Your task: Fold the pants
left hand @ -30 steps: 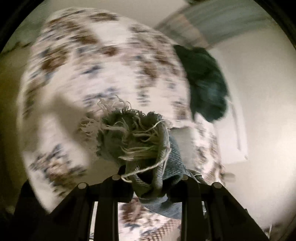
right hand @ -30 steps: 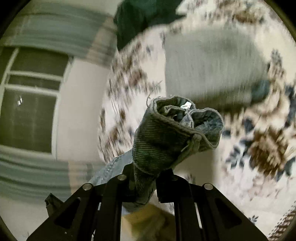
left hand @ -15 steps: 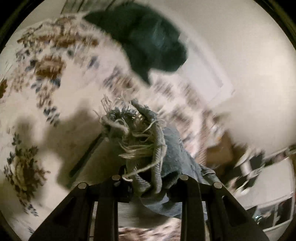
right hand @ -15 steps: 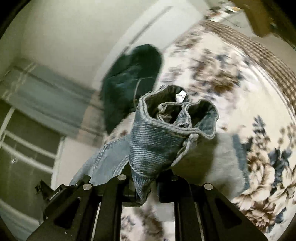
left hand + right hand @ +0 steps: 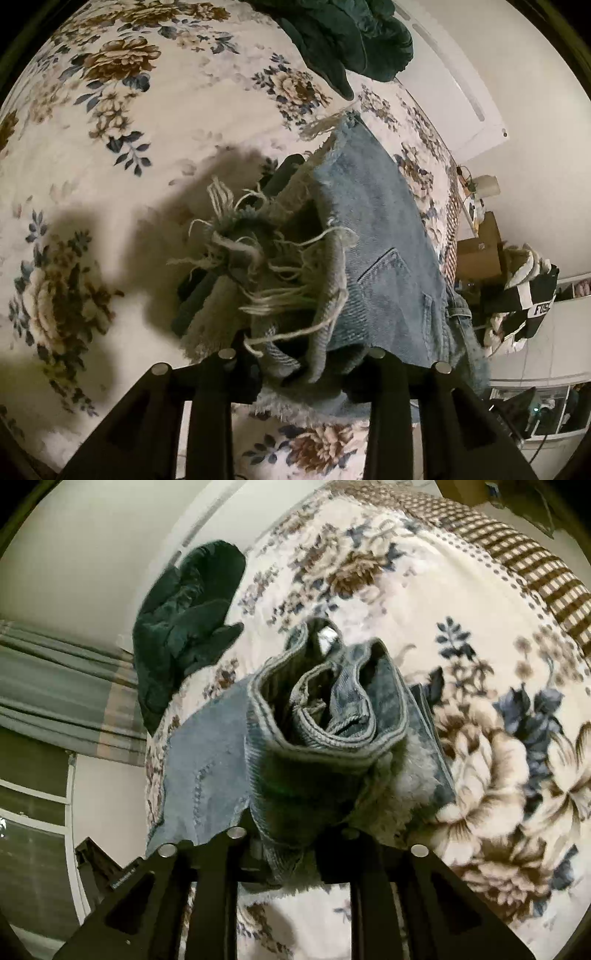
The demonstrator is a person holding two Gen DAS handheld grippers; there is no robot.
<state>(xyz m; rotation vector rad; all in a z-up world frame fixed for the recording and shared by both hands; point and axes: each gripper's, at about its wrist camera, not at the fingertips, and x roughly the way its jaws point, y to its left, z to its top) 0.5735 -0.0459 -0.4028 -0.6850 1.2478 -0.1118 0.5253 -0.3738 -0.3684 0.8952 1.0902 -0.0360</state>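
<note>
Left wrist view. Your left gripper (image 5: 301, 363) is clamped on a bunched, frayed hem of the pants (image 5: 380, 236), its fingers (image 5: 210, 413) closed down onto the fabric at lower centre. Pale loose threads spill from the cuff at mid-frame. The denim runs from the grip up and right, lying on the floral bedspread (image 5: 110, 155), with a back pocket showing right of centre. A dark green garment (image 5: 351, 33) lies at the top of the frame, apart from the denim. The camera looks steeply down at the bed, so your hand appears to be low and tilted forward over it.

Right wrist view. Your right gripper (image 5: 291, 843) pinches a rolled, seamed edge of the pants (image 5: 207, 760), which looks like the waistband; the fingers (image 5: 214, 890) are closed on the cloth at lower centre. Flat denim spreads to the left of the grip, and the bedspread fills the right of the frame. The green garment sits at upper left, near but not touching the denim.

Step in hand, as judged: a fold carried with both ends gripped. The next move calls for laying the held edges flat and aligned on the bed, then opening both grips without dragging the layers.
</note>
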